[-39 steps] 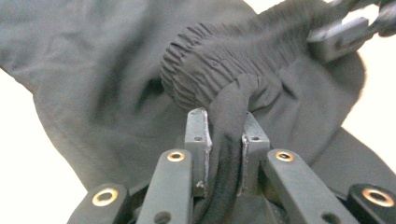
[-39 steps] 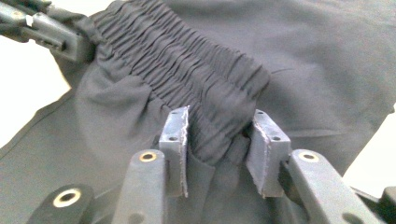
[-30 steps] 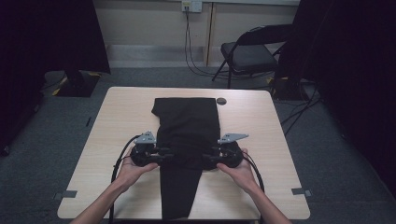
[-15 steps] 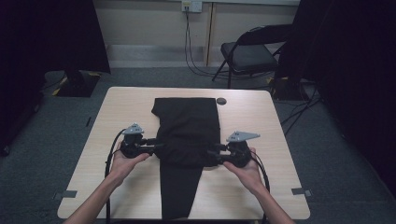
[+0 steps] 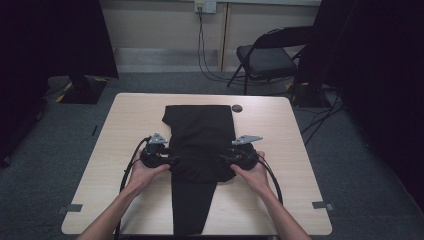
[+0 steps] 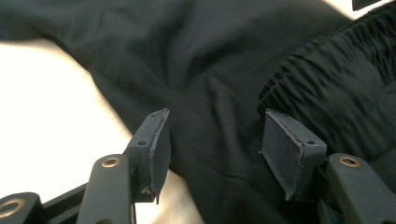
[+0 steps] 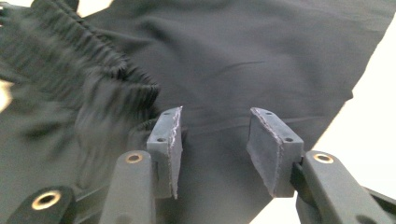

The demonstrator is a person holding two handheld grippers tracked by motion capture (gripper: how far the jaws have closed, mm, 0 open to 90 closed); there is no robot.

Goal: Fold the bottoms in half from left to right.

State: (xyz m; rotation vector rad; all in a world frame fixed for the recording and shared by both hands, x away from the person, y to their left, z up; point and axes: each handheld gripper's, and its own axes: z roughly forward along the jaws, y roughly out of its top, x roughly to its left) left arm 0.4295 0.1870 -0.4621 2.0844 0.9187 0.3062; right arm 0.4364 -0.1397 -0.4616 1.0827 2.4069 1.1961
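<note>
A pair of black trousers [image 5: 202, 132] lies folded along the middle of the light wooden table [image 5: 125, 125], with one narrow leg [image 5: 192, 210] running to the near edge. My left gripper [image 5: 170, 161] is at the cloth's left edge. Its jaws have just been opening and stand apart over a fold of fabric [image 6: 210, 93], the pads [image 6: 156, 144] not pressing on it. The gathered waistband [image 6: 336, 84] lies just beyond. My right gripper [image 5: 226, 159] is at the right edge, open over the cloth [image 7: 261, 56], with the waistband [image 7: 93, 74] to its left.
A small dark round disc [image 5: 237, 108] sits on the table by the trousers' far right corner. A black folding chair [image 5: 265, 57] and hanging cables [image 5: 202, 50] stand beyond the table. Bare tabletop lies on both sides of the garment.
Both hands moved outward from the middle of the cloth to its side edges, spreading the folded part wider. The left jaws have widened.
</note>
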